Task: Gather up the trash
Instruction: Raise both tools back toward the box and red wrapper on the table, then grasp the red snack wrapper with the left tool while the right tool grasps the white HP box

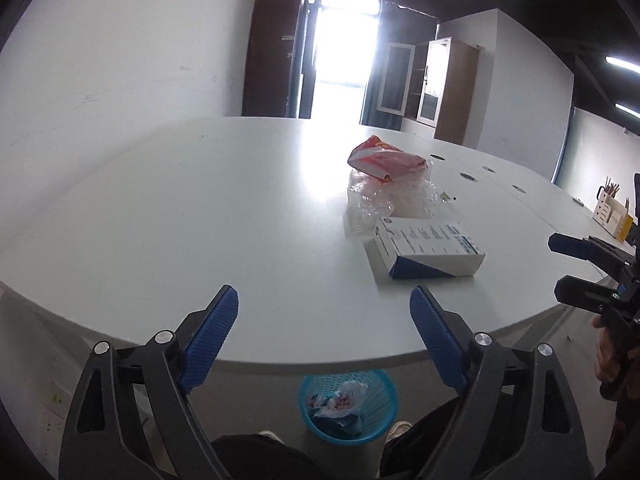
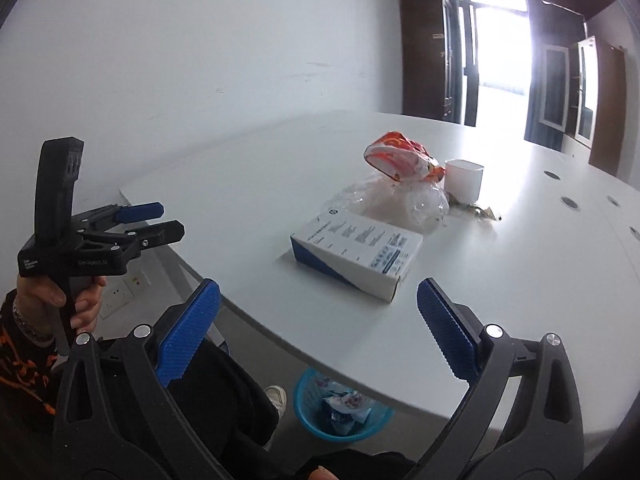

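Both my grippers, left (image 1: 324, 316) and right (image 2: 318, 312), hang spread and empty over the table's (image 1: 160, 208) near edge. Beyond lies the box (image 2: 356, 254), wrappers behind it; the bin (image 2: 340, 408) waits below. Best grip: across its narrow sides.

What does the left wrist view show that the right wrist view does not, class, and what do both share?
Only the left wrist view shows the pen holder at the table's far right and the right tongs from the side.

Only the right wrist view shows the white cup behind the orange bag, the wall sockets, and the left tongs held in a hand.

Both show the box, clear plastic wrap, table and blue bin beneath, already holding trash.
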Demonstrator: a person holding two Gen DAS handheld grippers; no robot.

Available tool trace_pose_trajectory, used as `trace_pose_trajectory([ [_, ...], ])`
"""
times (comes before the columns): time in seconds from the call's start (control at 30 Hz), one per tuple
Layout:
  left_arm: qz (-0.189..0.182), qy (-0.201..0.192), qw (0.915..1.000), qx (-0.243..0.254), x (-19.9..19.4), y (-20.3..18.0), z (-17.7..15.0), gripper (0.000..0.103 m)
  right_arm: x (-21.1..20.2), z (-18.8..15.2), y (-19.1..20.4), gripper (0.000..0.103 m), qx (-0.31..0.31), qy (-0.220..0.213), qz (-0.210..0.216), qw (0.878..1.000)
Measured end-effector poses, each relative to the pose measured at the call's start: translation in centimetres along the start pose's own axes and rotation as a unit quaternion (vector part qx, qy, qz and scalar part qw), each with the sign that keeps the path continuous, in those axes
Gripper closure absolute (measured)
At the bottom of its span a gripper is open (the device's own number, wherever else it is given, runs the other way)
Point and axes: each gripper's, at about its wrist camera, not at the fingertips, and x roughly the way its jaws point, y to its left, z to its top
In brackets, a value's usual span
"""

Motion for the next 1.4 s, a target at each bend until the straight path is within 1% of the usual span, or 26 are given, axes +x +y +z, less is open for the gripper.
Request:
trace_pose_trajectory([
  [0.17, -0.002, -0.006, 1.0000, 0.003, 1.0, -0.1, 2.1, 0.007, 2.6, 2.3, -1.7, 0.009, -0.035, 0.027, 0.027, 0.999],
  [0.27, -0.007, -0.002, 0.9999, 0.008, 1.7, -0.3, 2.8, 0.006, 4.5, 3.1, -2.3, 0.009, -0.062, 0.047, 0.041, 0.996],
  [0.4, -0.024, 0.005, 0.9996, 0.016, 2.9, -0.4, 3.3, 0.006, 6.2, 4.3, -3.3, 0.009, -0.104, 0.055, 0.057, 0.991],
  [0.47, -0.020, -0.001, 0.9997, 0.011, 3.3, -0.1, 3.7, 0.006, 7.3, 4.9, -4.1, 0.009, -0.122, 0.067, 0.068, 0.988],
  [0.53, -0.016, 0.002, 0.9998, 0.011, 3.8, 0.1, 4.1, 0.006, 8.6, 5.2, -4.9, 0.009, -0.137, 0.074, 0.070, 0.985],
  [0.6, -0.015, 0.007, 0.9997, 0.017, 4.4, 0.0, 4.7, 0.006, 10.0, 5.6, -5.9, 0.009, -0.134, 0.090, 0.095, 0.982],
  [0.67, -0.006, 0.007, 0.9997, 0.022, 4.7, 0.0, 5.3, 0.006, 11.0, 5.9, -6.5, 0.009, -0.138, 0.098, 0.116, 0.979],
  [0.77, 0.002, 0.009, 0.9998, 0.017, 5.1, 0.2, 6.2, 0.006, 12.7, 6.1, -7.1, 0.009, -0.162, 0.122, 0.160, 0.966],
  [0.87, 0.000, 0.016, 0.9999, 0.003, 5.4, 0.5, 6.8, 0.006, 14.1, 5.9, -7.5, 0.009, -0.189, 0.140, 0.182, 0.955],
  [1.0, 0.001, 0.032, 0.9995, 0.005, 6.5, 0.6, 7.2, 0.006, 15.9, 5.4, -7.6, 0.009, -0.210, 0.163, 0.221, 0.938],
  [1.03, 0.001, 0.031, 0.9995, 0.009, 6.8, 0.4, 7.3, 0.006, 16.0, 5.2, -7.6, 0.009, -0.216, 0.159, 0.230, 0.936],
  [1.1, 0.007, 0.031, 0.9992, 0.023, 7.6, 0.1, 7.8, 0.006, 16.4, 5.1, -8.0, 0.009, -0.209, 0.153, 0.246, 0.934],
  [1.17, 0.001, 0.035, 0.9988, 0.034, 8.4, -0.4, 8.7, 0.006, 16.7, 5.0, -8.5, 0.009, -0.203, 0.149, 0.245, 0.936],
  [1.23, -0.015, 0.038, 0.9979, 0.050, 9.3, -1.1, 10.0, 0.006, 16.4, 4.9, -8.2, 0.009, -0.213, 0.148, 0.237, 0.936],
  [1.3, -0.025, 0.043, 0.9955, 0.081, 10.7, -2.5, 11.2, 0.006, 16.4, 4.8, -8.3, 0.009, -0.217, 0.155, 0.237, 0.934],
  [1.4, -0.024, 0.048, 0.9890, 0.138, 13.2, -4.6, 12.4, 0.006, 16.3, 4.8, -8.1, 0.009, -0.216, 0.162, 0.226, 0.936],
])
